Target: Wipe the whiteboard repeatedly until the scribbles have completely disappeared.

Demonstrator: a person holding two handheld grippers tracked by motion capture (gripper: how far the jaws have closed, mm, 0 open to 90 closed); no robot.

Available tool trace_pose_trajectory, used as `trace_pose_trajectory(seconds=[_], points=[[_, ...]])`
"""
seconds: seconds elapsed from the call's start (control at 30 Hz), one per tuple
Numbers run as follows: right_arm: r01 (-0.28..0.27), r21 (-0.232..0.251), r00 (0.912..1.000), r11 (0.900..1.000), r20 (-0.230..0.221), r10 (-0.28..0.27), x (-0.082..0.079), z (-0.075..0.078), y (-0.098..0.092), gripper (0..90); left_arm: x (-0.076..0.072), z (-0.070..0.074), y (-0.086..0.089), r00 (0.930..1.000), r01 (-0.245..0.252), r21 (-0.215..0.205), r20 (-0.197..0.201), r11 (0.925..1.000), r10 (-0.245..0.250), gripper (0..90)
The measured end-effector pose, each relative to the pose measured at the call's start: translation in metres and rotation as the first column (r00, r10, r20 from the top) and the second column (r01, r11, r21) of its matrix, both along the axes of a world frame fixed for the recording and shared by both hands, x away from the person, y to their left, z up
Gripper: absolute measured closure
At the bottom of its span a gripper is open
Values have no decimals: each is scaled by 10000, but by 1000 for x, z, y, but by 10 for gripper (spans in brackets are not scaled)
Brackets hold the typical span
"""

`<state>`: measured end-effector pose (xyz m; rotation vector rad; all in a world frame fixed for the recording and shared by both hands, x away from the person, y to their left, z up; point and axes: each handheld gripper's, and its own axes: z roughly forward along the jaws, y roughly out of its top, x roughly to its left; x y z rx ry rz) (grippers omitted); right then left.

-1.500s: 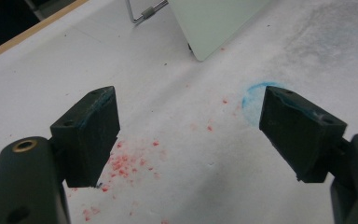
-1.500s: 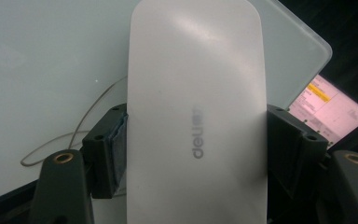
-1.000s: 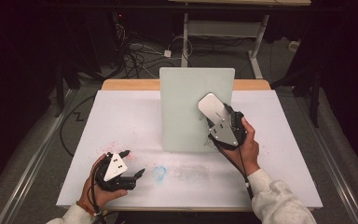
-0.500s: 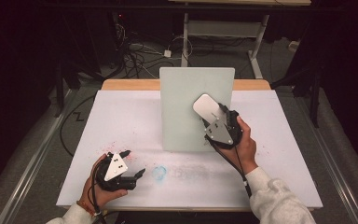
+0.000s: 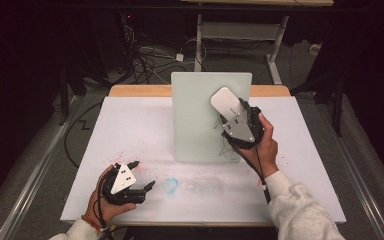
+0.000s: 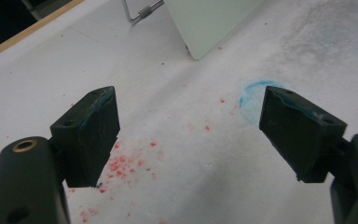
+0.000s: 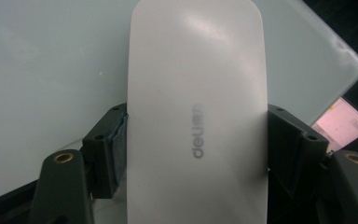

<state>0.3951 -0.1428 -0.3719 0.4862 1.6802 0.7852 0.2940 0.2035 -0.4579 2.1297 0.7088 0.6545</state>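
Observation:
A pale green-white board (image 5: 195, 115) stands upright at the back middle of the white table (image 5: 130, 125). My right gripper (image 5: 231, 116) is raised in front of the board's right half, shut on a white oblong eraser (image 5: 223, 102). In the right gripper view the eraser (image 7: 196, 84) is clamped between both jaws, its printed face toward the camera and the board (image 7: 51, 70) close behind it. My left gripper (image 5: 143, 174) rests at the front left of the table, open, and nothing lies between its jaws (image 6: 191, 135).
A blue ring smudge (image 5: 170, 185) and red specks (image 5: 116, 156) mark the table near my left gripper. The board leans on a wire stand (image 6: 142, 11). Cables lie on the floor beyond the table's wooden far edge (image 5: 140, 90).
My right gripper has carried the eraser slightly left and then up across the board's face. The left gripper has stayed where it was.

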Motion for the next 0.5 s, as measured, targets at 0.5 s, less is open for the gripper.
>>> trace_pose_trajectory(seconds=[0.5], points=[[-385, -1293, 9978, 9909, -579, 313, -21, -49, -13, 311, -1, 1, 0, 10000, 10, 104, 20, 9999, -10, 194]])
